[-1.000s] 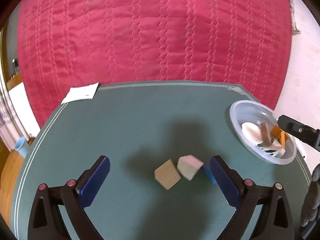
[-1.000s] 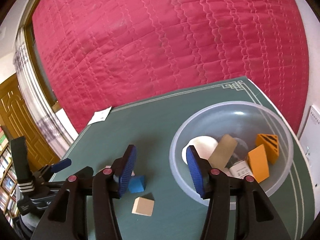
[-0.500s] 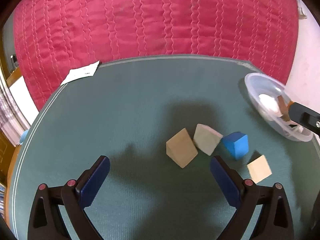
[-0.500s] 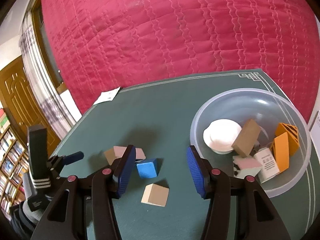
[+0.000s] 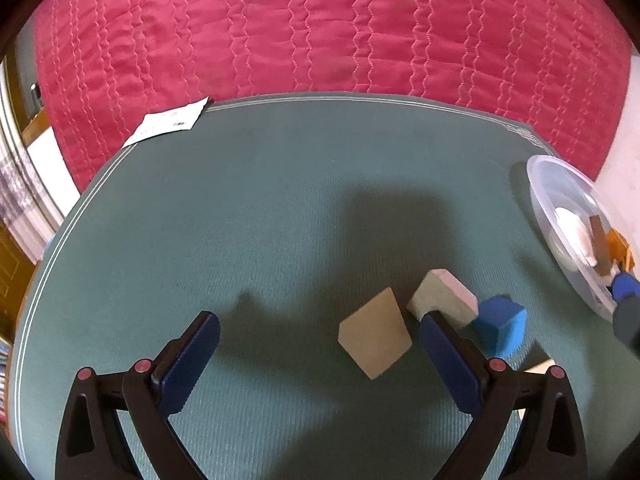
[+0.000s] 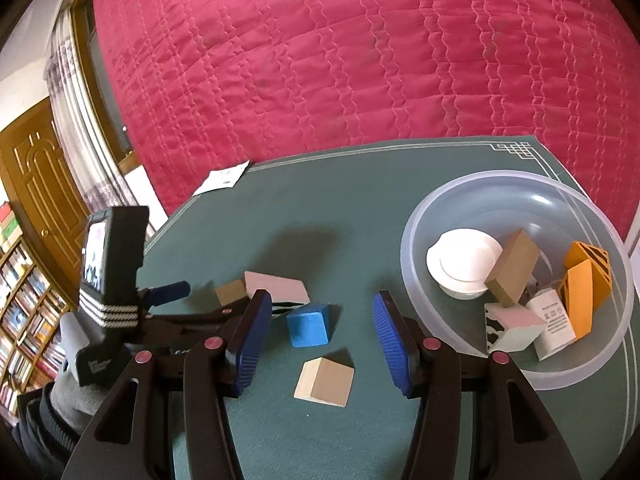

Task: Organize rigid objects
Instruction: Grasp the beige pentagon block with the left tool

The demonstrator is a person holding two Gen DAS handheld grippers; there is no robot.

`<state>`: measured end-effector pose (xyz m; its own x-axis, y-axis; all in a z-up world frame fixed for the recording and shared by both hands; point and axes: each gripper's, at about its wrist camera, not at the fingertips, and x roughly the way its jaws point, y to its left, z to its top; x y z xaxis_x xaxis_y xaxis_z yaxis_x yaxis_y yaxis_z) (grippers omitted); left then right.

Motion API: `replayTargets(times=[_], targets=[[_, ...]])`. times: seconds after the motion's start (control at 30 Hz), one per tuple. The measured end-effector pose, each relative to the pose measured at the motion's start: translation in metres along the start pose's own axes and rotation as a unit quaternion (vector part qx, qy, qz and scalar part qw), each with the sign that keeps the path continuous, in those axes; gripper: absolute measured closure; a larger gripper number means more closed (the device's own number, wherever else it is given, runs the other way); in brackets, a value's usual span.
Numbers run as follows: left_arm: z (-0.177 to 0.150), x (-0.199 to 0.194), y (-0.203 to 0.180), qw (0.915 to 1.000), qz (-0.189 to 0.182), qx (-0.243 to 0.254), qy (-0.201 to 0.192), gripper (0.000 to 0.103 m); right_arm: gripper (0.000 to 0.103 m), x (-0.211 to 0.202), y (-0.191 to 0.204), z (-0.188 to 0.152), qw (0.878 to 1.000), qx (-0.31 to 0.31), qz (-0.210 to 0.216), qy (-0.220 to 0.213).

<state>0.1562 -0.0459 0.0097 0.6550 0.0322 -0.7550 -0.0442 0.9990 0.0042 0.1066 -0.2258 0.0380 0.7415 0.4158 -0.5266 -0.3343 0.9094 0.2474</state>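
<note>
Though print marks the white label card (image 6: 554, 317) in the clear plastic bowl (image 6: 452, 199), none is legible. On the green cloth-covered table (image 5: 280, 200) lie a tan wooden block (image 5: 374, 338), tilted, a pale pink-topped block (image 5: 444, 298), a blue cube (image 5: 500, 330) and a beige cube (image 6: 325, 381). Left gripper (image 5: 320, 354) and right gripper (image 6: 320, 338) both gape wide, empty.

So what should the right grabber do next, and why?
Probably lower the right gripper onto the blue block and shut on it. Its jaws are open and empty, and the block sits loose on the green mat between them. The clear bowl beside it already holds other blocks, so this one likely goes there too.
</note>
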Motion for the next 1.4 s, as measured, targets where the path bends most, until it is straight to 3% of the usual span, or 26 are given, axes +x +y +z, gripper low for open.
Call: replayTargets(times=[0.3, 0.47, 0.67, 0.9, 1.4], targets=[[-0.008, -0.004, 0.016, 0.9998, 0.008, -0.014, 0.007, 0.001, 0.049, 0.0, 0.001, -0.002, 1.0, -0.002, 0.0, 0.003], [-0.011, -0.002, 0.028, 0.9991, -0.014, -0.036, 0.013, 0.004, 0.049, 0.002, 0.002, -0.003, 1.0, -0.002, 0.0, 0.007], [-0.008, 0.0, 0.012, 0.9999, -0.015, 0.005, 0.003, 0.028, 0.049, 0.007, 0.003, -0.007, 1.0, -0.006, -0.001, 0.015], [-0.007, -0.002, 0.003, 0.9987, -0.042, 0.027, -0.014, 0.07, 0.049, 0.013, 0.008, -0.012, 0.999, -0.019, 0.004, 0.029], [-0.012, -0.024, 0.022, 0.9978, -0.04, -0.013, -0.05, 0.07, 0.049, 0.03, 0.025, -0.026, 0.995, -0.069, -0.01, 0.067]])
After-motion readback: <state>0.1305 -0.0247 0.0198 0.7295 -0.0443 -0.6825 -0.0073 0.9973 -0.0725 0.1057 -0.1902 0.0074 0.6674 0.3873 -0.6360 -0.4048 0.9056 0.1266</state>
